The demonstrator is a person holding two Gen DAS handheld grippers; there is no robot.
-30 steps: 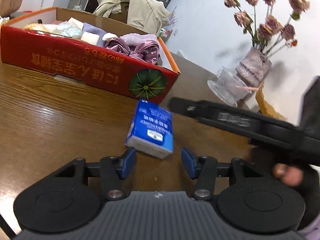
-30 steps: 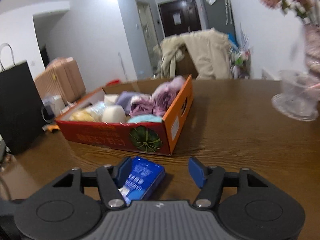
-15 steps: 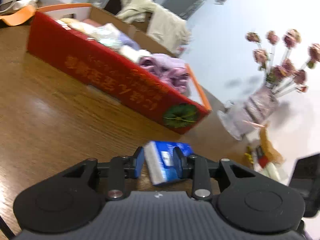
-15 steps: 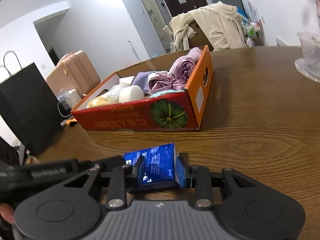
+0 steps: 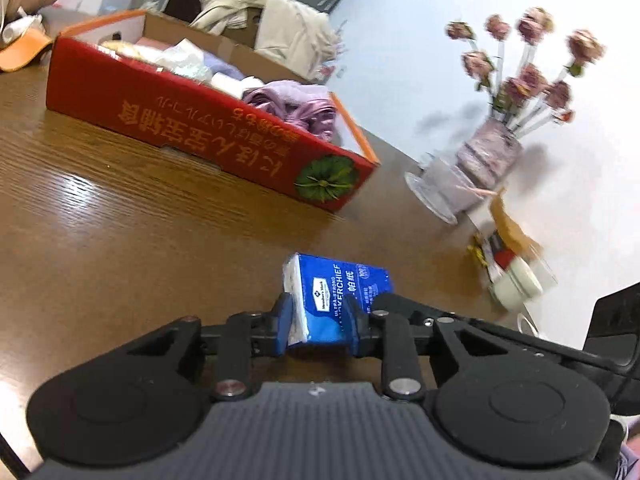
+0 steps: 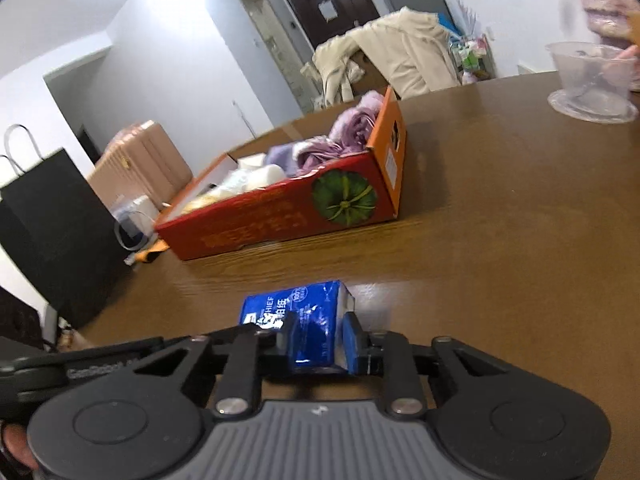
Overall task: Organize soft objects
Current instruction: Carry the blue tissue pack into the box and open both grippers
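Blue tissue pack [image 5: 340, 300] sits clamped at both ends, my left hand-held gripper [image 5: 320, 324] and right hand-held gripper [image 6: 320, 340] closing on it above the worktop [image 5: 120, 240]. I should squeeze gently, lift level and carry it to the red box [image 5: 192, 136].

A vase of dried flowers [image 5: 490, 156] stands beside a clear cup [image 6: 592, 80].
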